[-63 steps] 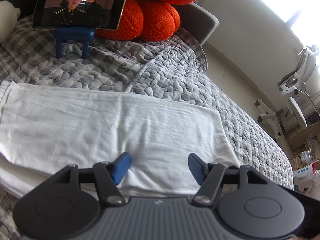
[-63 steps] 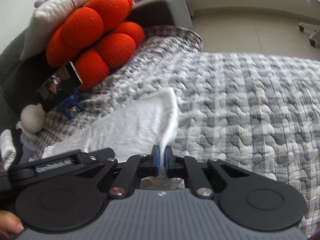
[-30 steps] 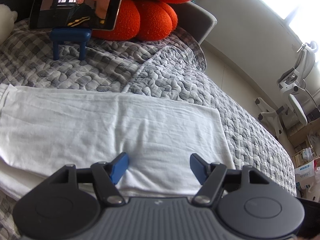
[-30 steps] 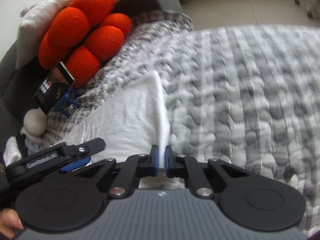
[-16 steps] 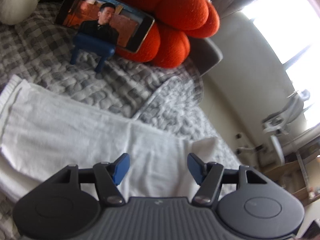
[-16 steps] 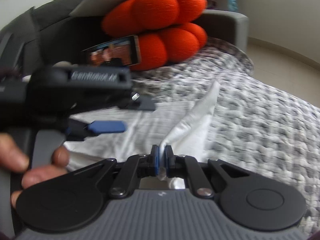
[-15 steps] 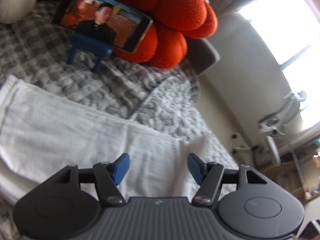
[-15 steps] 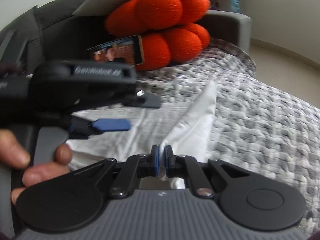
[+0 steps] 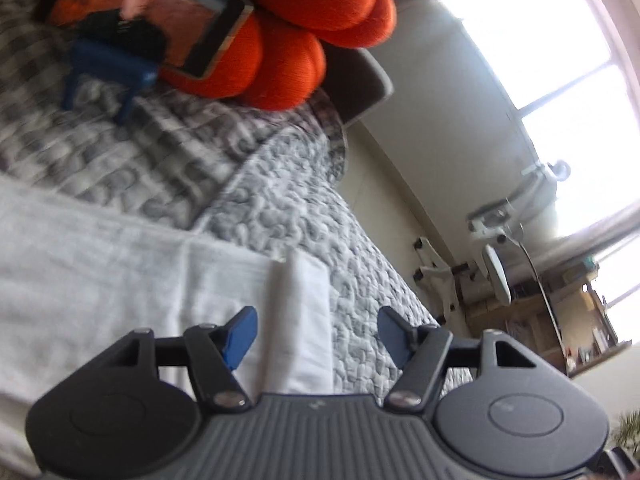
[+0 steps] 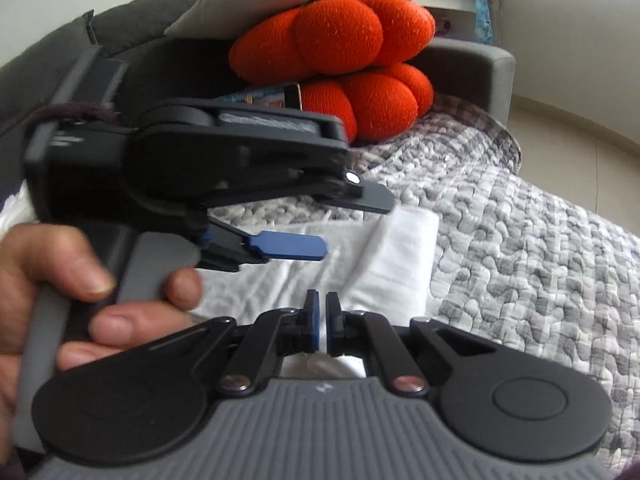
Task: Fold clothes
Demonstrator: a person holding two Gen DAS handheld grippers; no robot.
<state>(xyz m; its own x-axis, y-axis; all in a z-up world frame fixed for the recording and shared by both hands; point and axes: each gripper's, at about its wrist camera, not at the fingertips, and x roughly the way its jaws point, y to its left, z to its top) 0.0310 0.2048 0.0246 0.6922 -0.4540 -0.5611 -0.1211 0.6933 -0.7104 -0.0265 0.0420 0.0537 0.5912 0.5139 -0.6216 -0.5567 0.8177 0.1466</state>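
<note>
White cloth (image 9: 120, 264) lies long across the quilt (image 9: 288, 184) below the orange cushion (image 9: 288, 52), its right end turned over, pinched in my right gripper (image 10: 322, 322), nearer than my left gripper (image 9: 316, 334), fingers spread above.

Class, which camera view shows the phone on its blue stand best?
The left wrist view: the phone shows its lit screen, propped on the blue stand against the orange cushion, though blurred. The right wrist view shows only a sliver of the phone above the left gripper, and no stand.
</note>
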